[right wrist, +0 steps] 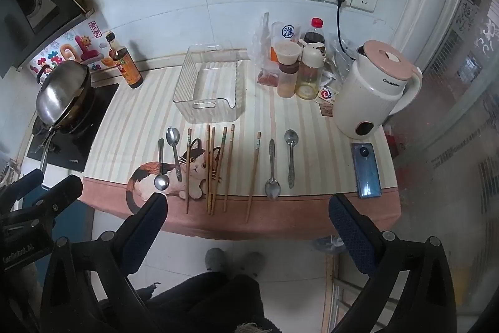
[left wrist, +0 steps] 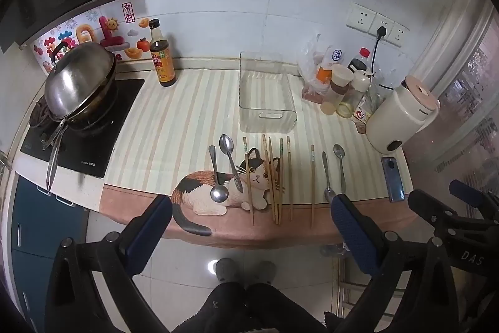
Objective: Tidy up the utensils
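Observation:
Several wooden chopsticks (left wrist: 274,177) (right wrist: 218,167) lie side by side on the striped cat mat (left wrist: 174,127) (right wrist: 131,120). Two metal spoons (left wrist: 226,167) (right wrist: 170,158) lie left of them, two more spoons (left wrist: 335,170) (right wrist: 282,164) lie right. A clear plastic bin (left wrist: 265,92) (right wrist: 212,83) stands empty behind them. My left gripper (left wrist: 249,205) is open and empty, held before the counter's front edge. My right gripper (right wrist: 248,202) is open and empty beside it, also showing in the left wrist view (left wrist: 436,198).
A wok with lid (left wrist: 78,83) (right wrist: 62,92) sits on the stove at left. A sauce bottle (left wrist: 162,58) (right wrist: 124,64) stands at the back. Seasoning jars (left wrist: 343,83) (right wrist: 296,67), a white kettle (left wrist: 402,114) (right wrist: 371,89) and a phone (left wrist: 393,178) (right wrist: 366,170) are on the right.

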`<state>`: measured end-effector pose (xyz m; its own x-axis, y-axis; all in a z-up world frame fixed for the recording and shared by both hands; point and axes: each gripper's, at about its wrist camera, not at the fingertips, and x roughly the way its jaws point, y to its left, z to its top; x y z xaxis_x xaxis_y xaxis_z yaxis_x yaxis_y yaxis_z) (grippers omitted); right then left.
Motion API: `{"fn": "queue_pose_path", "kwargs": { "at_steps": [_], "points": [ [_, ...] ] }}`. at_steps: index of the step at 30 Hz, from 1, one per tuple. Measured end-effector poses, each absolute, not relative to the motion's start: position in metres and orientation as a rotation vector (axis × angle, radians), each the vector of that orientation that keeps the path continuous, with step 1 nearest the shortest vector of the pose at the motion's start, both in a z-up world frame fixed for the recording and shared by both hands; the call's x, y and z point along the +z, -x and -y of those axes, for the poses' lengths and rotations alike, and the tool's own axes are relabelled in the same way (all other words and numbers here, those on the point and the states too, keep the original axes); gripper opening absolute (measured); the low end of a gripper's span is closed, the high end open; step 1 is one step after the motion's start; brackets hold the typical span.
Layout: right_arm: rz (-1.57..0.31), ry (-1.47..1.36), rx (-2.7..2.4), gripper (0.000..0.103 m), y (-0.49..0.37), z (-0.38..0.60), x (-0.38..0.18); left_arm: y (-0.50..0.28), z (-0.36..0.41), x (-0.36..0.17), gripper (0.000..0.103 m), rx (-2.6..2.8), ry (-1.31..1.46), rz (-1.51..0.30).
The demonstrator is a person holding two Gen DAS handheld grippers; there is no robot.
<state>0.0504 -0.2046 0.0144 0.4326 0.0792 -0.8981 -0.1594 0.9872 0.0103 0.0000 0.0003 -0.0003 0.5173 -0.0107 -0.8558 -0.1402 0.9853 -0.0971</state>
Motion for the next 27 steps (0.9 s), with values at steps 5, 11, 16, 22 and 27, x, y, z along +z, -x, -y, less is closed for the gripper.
{"fn": "queue_pose_path", "kwargs": {
  "at_steps": [5,11,16,22,27],
  "points": [
    [-1.117,0.074,0.150,0.103,-0.0502,0.2040,0.0147,0.0003,-0.0007,-0.0005,0.103,0.074,0.169,-1.027],
    [-1.120,0.065,0.153,0.103,-0.0477,0.1993,0.0174,0.0008,-0.0004,-0.0009,0.103,0.080,0.160,-1.028],
    [-1.121,0.064,0.156,0.103,-0.0463,0.2004,0.0169,-0.0001,-0.0020,0.0029,0.103,0.079,0.160,-1.027],
    [-1.122,0.060,0.159,0.103,-0.0475,0.2046,0.0148,-0.0001,-0.0018,0.0017,0.103,0.080,0.160,-1.028],
    [-1.120,0.057,0.159,0.103,-0.0451,0.2048,0.0143,0.0002,-0.0023,0.0031,0.103,0.076,0.159,-1.030]
  ]
}}
